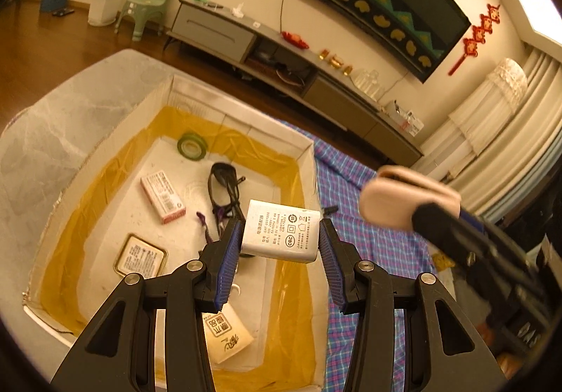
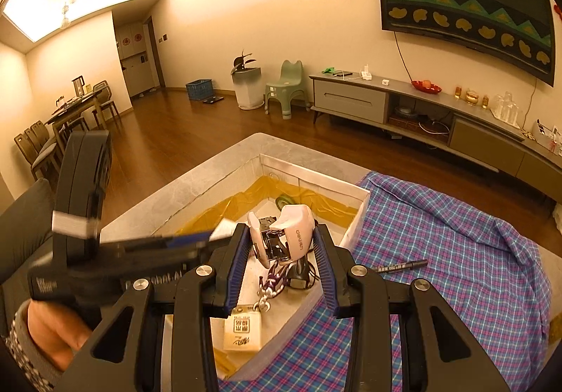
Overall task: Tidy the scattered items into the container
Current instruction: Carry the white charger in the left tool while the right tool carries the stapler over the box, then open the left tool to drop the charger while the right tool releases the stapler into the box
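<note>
Two loads in my jaws. Left gripper (image 1: pixel 280 251) pinching power adapter (image 1: pixel 281 232), centre frame, over box (image 1: pixel 309 160): lower before release. Right gripper (image 2: pixel 280 265) clamped on pink stapler (image 2: pixel 293 234), above box interior: clear near rim first.

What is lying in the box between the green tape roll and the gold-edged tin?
In the left wrist view, a small pink-and-white carton lies on the box floor between the green tape roll and the gold-edged tin.
</note>
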Demonstrator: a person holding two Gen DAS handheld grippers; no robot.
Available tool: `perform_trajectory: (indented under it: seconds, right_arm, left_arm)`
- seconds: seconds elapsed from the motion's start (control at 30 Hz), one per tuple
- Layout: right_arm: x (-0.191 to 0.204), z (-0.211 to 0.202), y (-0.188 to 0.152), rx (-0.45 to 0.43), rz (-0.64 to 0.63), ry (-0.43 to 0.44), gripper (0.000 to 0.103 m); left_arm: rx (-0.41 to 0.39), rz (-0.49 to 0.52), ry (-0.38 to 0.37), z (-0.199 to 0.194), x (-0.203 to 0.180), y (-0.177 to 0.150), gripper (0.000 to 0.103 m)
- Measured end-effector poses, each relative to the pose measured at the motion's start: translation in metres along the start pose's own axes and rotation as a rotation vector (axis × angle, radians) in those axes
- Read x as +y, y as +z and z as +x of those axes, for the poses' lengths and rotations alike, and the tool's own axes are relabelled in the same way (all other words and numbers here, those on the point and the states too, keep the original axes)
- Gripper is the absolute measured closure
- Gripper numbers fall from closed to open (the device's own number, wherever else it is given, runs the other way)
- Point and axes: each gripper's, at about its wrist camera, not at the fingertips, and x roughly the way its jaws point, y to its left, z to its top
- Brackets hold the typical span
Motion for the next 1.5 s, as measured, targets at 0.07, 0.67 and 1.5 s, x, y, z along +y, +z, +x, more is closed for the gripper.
perform_trajectory:
  seconds: [0.07,0.67,1.5]
  right_arm:
    - [-0.002,0.007,0.005,0.011,0.0,-0.002,0.064]
    - [-0.015,0.074,0.025,0.126,-0.014,-0.036,0.064]
    - [-0.052,0.169,0.016,0.34,-0.03,-0.126,0.064]
  left_arm:
    - [0.012,-0.003,-0.005,0.002,0.001,-0.002,0.057]
    - [0.126,0.004,-0.054,0.028,-0.011,-0.021,0.057]
    - [0.215,0.157,0.011,0.05,-0.01,-0.026,0.056]
